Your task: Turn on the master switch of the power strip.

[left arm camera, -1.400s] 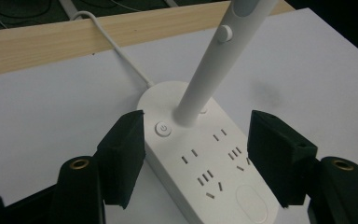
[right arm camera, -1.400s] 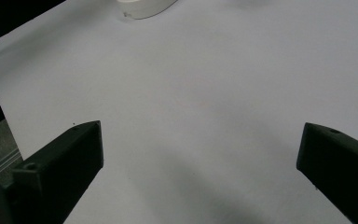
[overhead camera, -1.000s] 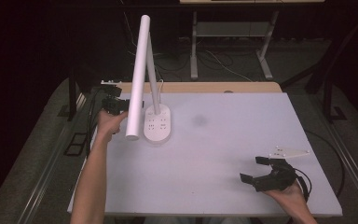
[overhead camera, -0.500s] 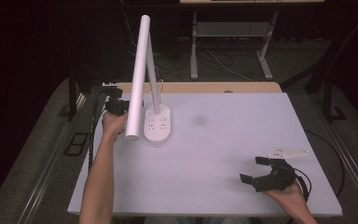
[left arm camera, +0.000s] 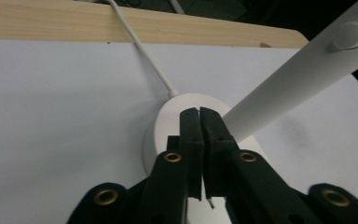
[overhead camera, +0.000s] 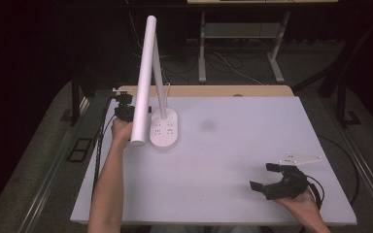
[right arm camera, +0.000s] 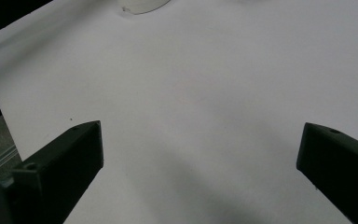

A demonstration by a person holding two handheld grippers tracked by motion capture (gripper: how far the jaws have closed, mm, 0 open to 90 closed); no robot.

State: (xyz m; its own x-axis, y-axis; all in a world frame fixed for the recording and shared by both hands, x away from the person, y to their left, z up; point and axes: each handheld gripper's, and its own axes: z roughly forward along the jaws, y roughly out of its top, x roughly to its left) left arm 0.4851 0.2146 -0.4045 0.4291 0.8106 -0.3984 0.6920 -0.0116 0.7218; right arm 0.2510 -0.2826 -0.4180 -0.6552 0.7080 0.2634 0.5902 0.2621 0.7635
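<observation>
I count one lamp on the white worktop (overhead camera: 233,160): a white desk lamp with an oval base (overhead camera: 164,129) that carries socket holes, a thin upright stem and one long white tubular head (overhead camera: 143,80) slanting up toward the far side. It stands at the far left of the worktop, just in front of the single strip of bare wooden edge (overhead camera: 213,91), and one white cable (left arm camera: 140,46) runs from the base over that edge. I have two grippers in play. My left gripper (left arm camera: 199,116) sits at the far left, right at the lamp base; its jaws have just been closing and now meet with nothing between them, their tips over the base's near rim beside the foot of the stem; whether they touch it I cannot tell. My right gripper (overhead camera: 264,177) rests at the near right of the worktop, well apart from the lamp, jaws spread wide over bare white surface, holding nothing.
</observation>
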